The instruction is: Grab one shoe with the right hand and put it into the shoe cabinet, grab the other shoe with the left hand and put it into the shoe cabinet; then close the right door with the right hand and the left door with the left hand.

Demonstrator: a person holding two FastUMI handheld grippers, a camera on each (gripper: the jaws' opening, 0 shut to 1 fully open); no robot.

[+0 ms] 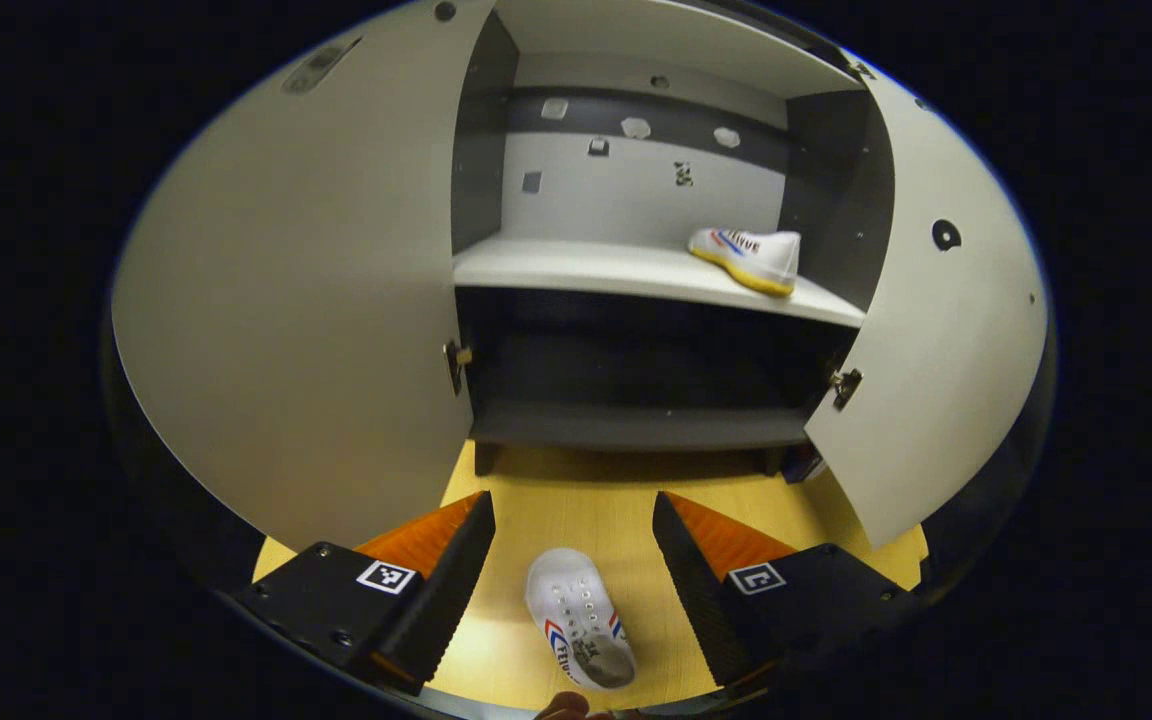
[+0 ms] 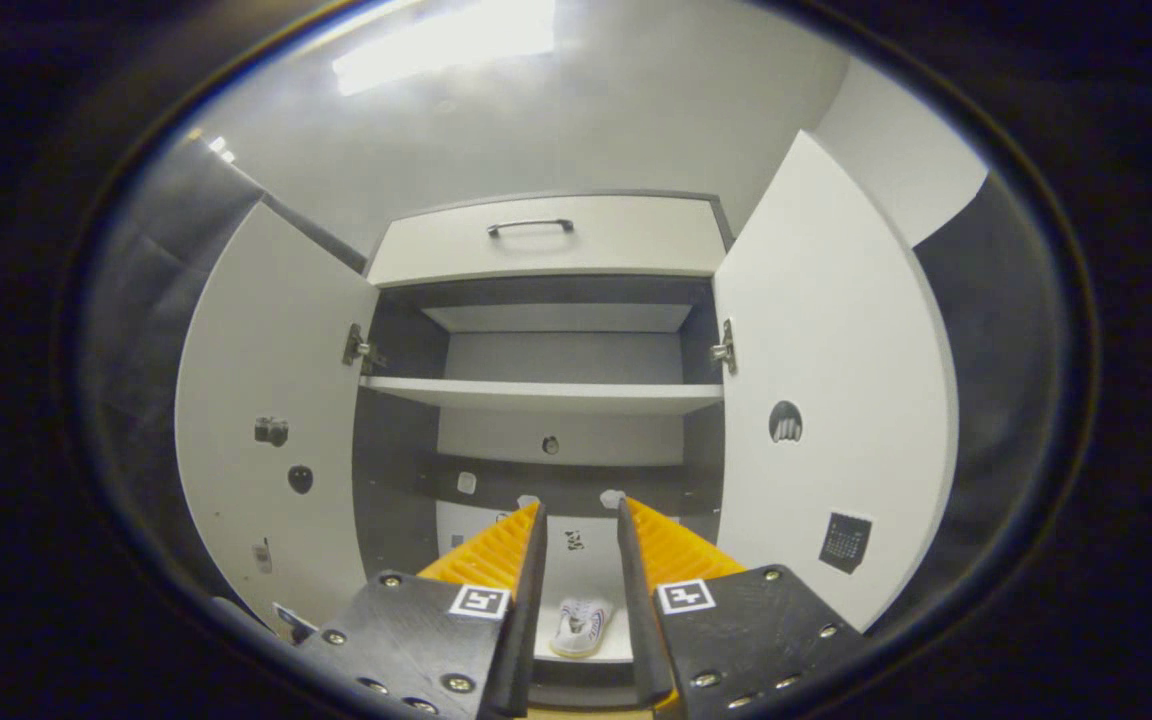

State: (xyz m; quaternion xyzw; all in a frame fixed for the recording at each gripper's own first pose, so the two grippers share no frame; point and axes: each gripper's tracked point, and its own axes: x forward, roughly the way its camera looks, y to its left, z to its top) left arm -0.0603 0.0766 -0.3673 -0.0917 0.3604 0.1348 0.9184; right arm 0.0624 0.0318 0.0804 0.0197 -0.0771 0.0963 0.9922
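Hanging over the wooden floor [image 1: 586, 500], the left gripper [image 1: 576, 590] has its jaws spread wide and holding nothing; a white canvas shoe [image 1: 576, 618] with a row of eyelets and red-and-blue side stripes lies on the boards between the two ribbed fingers, touching neither. The floor is a smooth pale yellow board.

Beyond it stands the shoe cabinet [image 1: 636, 425], flat white panels over a dark interior, with its left door [image 1: 306, 300] and right door [image 1: 946, 340] both swung open on small metal hinges. On the white middle shelf [image 1: 576, 268], far to the right against the dark side wall, sits the other shoe [image 1: 748, 257], white with a yellow sole and the same stripes. The compartment under that shelf is dark and I cannot tell its contents.

In the right gripper view, the right gripper [image 2: 581, 600] has its jaws open to a narrow gap, gripping nothing. Framed in that gap, farther off, is the shelved shoe [image 2: 581, 626]. Above are another bare white shelf [image 2: 546, 395] and a drawer front [image 2: 546, 245] with a slim curved bar handle [image 2: 530, 226].
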